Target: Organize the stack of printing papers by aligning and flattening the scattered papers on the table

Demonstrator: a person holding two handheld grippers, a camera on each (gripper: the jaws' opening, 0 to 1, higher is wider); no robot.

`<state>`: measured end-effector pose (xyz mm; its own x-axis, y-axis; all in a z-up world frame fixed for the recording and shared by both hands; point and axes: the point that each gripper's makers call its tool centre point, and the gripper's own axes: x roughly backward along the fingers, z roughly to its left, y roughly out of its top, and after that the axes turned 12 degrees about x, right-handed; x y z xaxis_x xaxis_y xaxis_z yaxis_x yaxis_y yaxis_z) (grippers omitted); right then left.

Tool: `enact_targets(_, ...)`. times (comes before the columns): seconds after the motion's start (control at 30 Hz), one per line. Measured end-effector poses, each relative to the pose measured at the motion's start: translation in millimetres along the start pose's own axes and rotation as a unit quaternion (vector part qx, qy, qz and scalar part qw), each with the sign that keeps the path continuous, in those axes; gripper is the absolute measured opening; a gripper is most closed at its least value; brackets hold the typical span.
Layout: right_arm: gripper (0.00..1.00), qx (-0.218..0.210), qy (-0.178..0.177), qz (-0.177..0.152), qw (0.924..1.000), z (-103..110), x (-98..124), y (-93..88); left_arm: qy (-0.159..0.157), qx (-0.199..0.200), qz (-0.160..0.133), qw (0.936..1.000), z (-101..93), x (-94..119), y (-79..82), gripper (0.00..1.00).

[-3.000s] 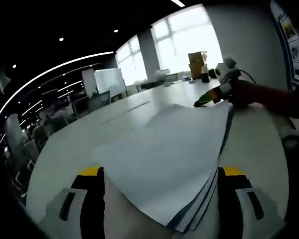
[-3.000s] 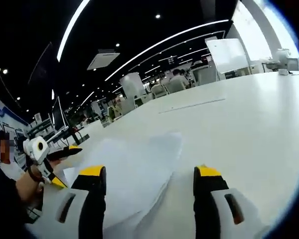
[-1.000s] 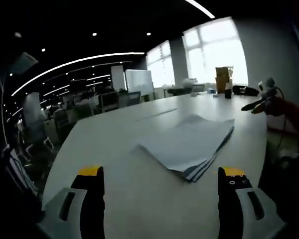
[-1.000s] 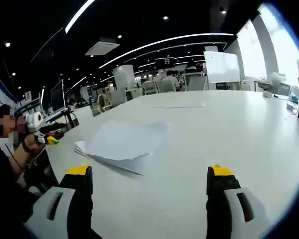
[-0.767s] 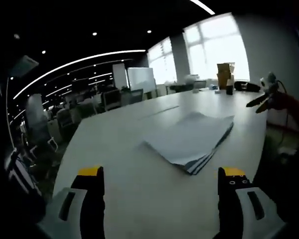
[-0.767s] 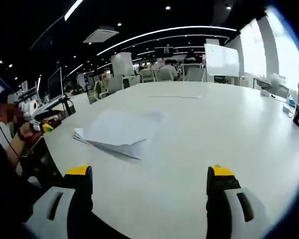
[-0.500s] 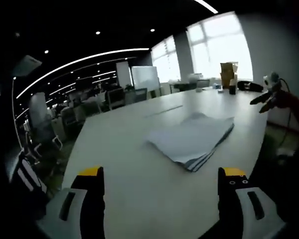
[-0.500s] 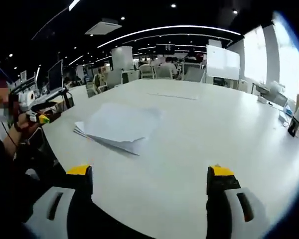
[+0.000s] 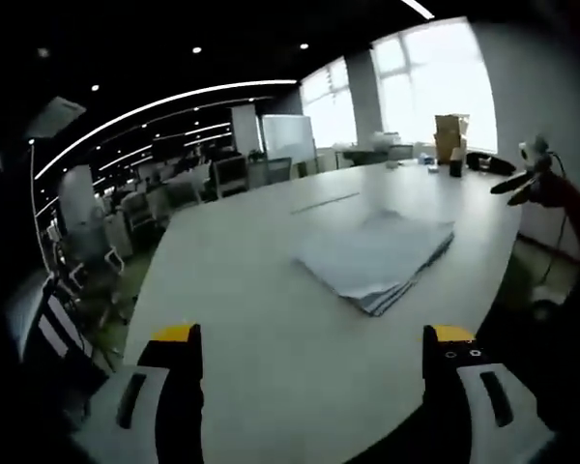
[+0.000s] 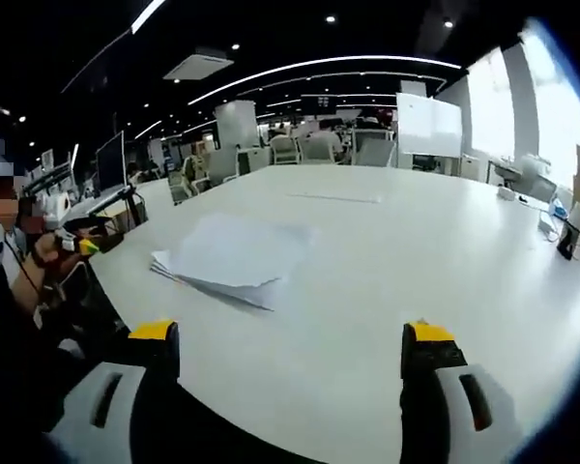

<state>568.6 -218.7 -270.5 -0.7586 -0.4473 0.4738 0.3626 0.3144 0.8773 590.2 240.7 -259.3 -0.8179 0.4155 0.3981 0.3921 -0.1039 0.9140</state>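
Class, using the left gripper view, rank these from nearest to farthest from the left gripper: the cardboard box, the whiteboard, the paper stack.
1. paper stack: on the table, just ahead, slightly right.
2. cardboard box: far table end, right, by the windows.
3. whiteboard: beyond the table, centre; farthest, though close to the box.

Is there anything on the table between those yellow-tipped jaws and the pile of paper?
No. In the left gripper view, only bare white table lies between the left gripper and the paper stack.
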Motion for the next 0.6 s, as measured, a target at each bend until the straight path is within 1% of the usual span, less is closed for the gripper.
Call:
enact_targets(0.07, 0.9, 0.002, -0.006, -0.009, 0.9999, -2.0, 0.0, 3.8, -0.003, 0.012, -0.006, 0.9999, -2.1, 3.6, 2.7, 0.97)
enact_targets(0.17, 0.9, 0.002, -0.002, 0.006, 1.0, -0.8, -3.5, -3.5, 0.001, 0.014, -0.007, 0.9999, -2.2, 7.4, 2.6, 0.97)
enact_targets(0.3, 0.9, 0.001, -0.001, 0.006, 1.0, -1.4, -4.4, -4.8, 0.001, 0.016, 0.001, 0.9999, -2.0, 8.6, -2.2, 0.97)
enact_targets(0.43, 0.9, 0.003, -0.008, 0.005, 1.0, -7.1, -5.1, -4.8, 0.002, 0.016, 0.014, 0.9998, -1.2, 5.2, -8.9, 0.97)
enact_targets(0.6, 0.9, 0.001, -0.006, 0.007, 1.0, -6.6, -6.0, -6.2, -0.003, 0.016, 0.015, 0.9997, -3.5, 2.2, -9.8, 0.97)
